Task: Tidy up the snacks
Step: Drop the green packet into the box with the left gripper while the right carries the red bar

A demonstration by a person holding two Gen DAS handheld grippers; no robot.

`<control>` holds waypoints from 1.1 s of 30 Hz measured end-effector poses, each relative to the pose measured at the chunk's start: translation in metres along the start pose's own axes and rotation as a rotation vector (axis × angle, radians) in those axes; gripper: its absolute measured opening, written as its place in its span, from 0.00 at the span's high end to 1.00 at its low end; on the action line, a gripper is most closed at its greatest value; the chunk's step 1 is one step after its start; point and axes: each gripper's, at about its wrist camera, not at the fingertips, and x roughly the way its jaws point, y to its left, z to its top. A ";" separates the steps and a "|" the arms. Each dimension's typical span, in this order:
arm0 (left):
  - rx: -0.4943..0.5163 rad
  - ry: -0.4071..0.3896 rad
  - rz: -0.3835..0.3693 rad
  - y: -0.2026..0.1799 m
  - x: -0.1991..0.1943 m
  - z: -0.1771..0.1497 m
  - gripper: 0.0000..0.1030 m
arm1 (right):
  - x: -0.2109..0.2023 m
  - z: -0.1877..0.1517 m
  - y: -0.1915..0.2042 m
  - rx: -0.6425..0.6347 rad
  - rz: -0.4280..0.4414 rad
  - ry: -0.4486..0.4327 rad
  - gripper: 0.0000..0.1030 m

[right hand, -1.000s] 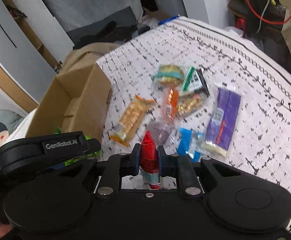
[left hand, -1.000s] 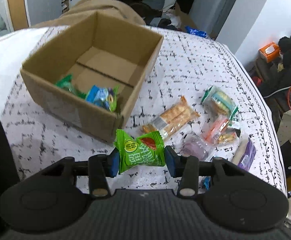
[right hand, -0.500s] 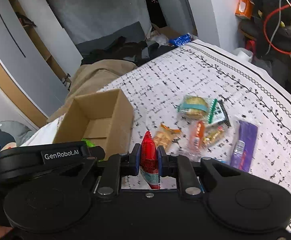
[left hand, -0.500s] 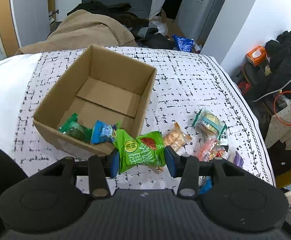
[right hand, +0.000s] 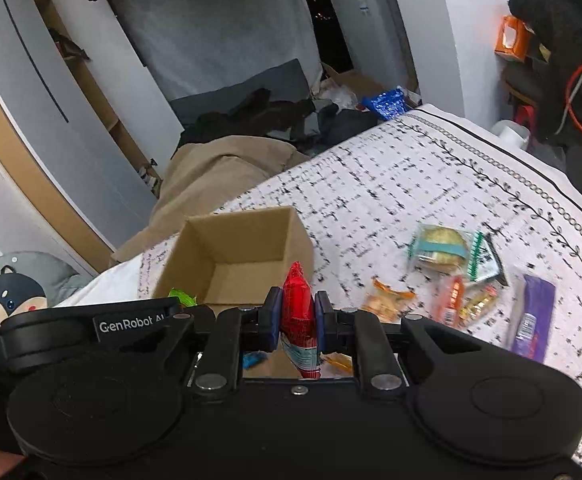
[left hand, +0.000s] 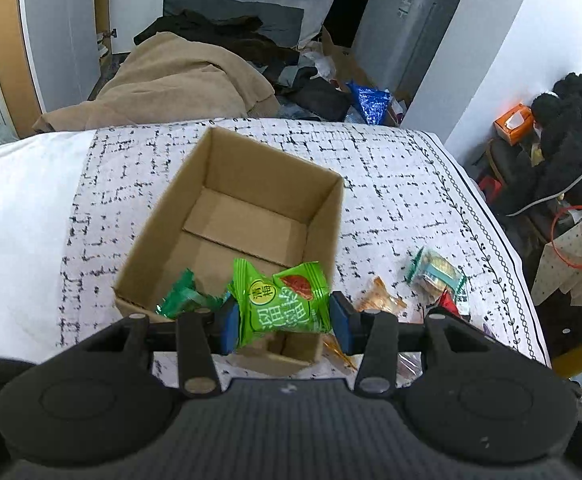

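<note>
2 grippers: both were loaded, each clamped on 1 snack.
Left gripper (left hand: 282, 318): jaws part-way closed, blue pads pressed on the sides of a green packet (left hand: 281, 303), held above the near end of the cardboard box (left hand: 327, 220).
Right gripper (right hand: 298, 320): jaws nearly together, pinching a red packet (right hand: 297, 312) edge-on, upright, in front of the box's near right corner.
Box contents: a green wrapper (left hand: 181, 298) lay at the near wall; the rest of the floor was bare cardboard.
Loose snacks: a round biscuit pack (right hand: 439, 246), an orange cracker pack (right hand: 387, 300) and a purple bar (right hand: 533, 320) lay on the patterned cloth (right hand: 391, 184), right of the box.
</note>
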 end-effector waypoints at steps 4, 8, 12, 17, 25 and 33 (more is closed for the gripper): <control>-0.007 -0.004 0.003 0.013 0.000 0.009 0.56 | 0.006 0.003 0.013 -0.007 0.008 -0.004 0.83; -0.016 -0.003 0.007 0.026 0.001 0.016 0.56 | 0.012 0.005 0.027 -0.016 0.016 -0.005 0.84; -0.020 0.009 0.019 0.037 0.006 0.023 0.56 | 0.020 0.006 0.039 -0.026 0.019 -0.003 0.84; -0.032 0.025 0.010 0.050 0.012 0.030 0.56 | 0.031 0.008 0.052 -0.035 0.018 0.003 0.83; -0.046 0.041 0.000 0.067 0.024 0.042 0.56 | 0.046 0.015 0.066 -0.037 0.014 0.003 0.83; -0.056 0.059 -0.012 0.075 0.032 0.054 0.55 | 0.052 0.021 0.071 -0.017 0.015 -0.002 0.75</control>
